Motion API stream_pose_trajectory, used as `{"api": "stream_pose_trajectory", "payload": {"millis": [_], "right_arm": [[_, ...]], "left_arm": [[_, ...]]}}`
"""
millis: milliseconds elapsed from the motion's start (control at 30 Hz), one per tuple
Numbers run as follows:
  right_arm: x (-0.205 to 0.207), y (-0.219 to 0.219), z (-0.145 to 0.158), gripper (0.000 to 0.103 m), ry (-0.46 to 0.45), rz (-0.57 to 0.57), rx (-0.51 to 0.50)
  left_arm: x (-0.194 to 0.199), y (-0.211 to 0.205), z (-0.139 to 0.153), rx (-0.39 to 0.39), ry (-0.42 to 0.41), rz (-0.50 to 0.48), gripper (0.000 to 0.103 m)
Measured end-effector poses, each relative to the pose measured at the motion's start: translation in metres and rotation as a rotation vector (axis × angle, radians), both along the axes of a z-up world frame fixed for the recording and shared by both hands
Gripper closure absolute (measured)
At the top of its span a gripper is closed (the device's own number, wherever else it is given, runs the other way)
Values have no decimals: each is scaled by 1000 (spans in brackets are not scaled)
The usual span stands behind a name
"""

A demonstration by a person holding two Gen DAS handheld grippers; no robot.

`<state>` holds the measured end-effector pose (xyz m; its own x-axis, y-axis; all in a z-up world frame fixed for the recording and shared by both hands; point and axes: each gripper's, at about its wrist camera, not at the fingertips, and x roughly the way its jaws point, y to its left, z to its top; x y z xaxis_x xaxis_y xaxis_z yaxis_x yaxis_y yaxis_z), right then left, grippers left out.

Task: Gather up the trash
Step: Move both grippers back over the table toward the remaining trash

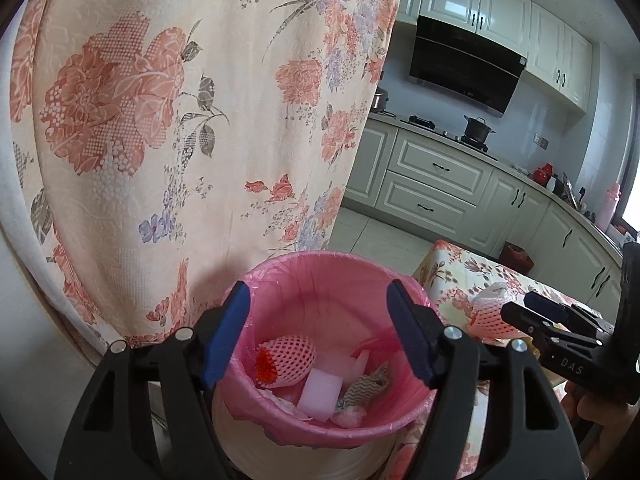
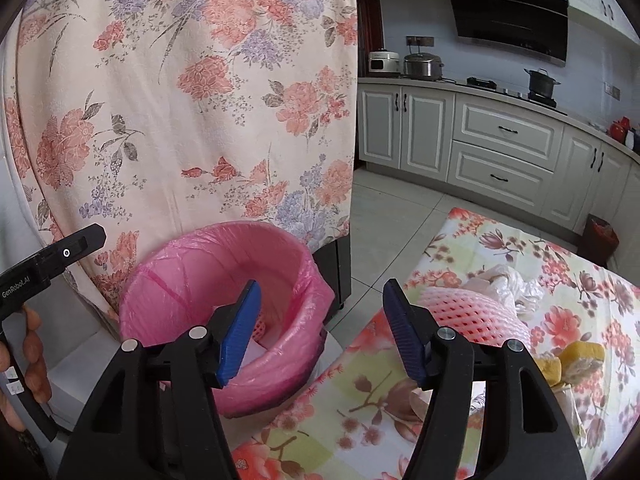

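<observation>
1. The left gripper [image 1: 318,334] hangs over the pink-lined bin [image 1: 280,280], its blue pads spread apart with nothing between them.
2. Inside the bin lie a pink foam net sleeve [image 1: 290,362], a white foam block [image 1: 322,392], a zigzag-patterned wrapper [image 1: 366,386] and a small crumpled pink wad [image 1: 350,416], all below the left gripper's open fingers and not touched by them.
3. The right gripper [image 2: 320,330] is also spread and empty; it points between the bin and the table's near-left edge.
4. On the table [image 2: 460,240], covered with a floral cloth, a second pink foam net [image 2: 472,312] lies just right of the right gripper's right pad, near the table's left edge. I cannot tell whether the pad touches it.
5. Behind that net sits crumpled white plastic [image 2: 512,284]; to the right lies a yellow sponge-like piece [image 2: 576,354].
6. A floral curtain [image 1: 160,120] hangs directly behind the bin.
</observation>
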<state>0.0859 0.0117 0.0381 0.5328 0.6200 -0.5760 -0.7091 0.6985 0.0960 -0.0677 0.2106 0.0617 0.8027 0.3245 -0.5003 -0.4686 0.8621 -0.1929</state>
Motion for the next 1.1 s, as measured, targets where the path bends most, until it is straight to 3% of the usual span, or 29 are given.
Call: {"api": "stream_pose_trajectory", "payload": {"millis": [600, 1100], "right_arm": [[16, -117, -25, 41, 25, -185, -9], [31, -195, -51, 41, 46, -314, -40]], "left_arm": [[28, -40, -5, 20, 33, -75, 32], [68, -100, -13, 32, 71, -211, 32]]}}
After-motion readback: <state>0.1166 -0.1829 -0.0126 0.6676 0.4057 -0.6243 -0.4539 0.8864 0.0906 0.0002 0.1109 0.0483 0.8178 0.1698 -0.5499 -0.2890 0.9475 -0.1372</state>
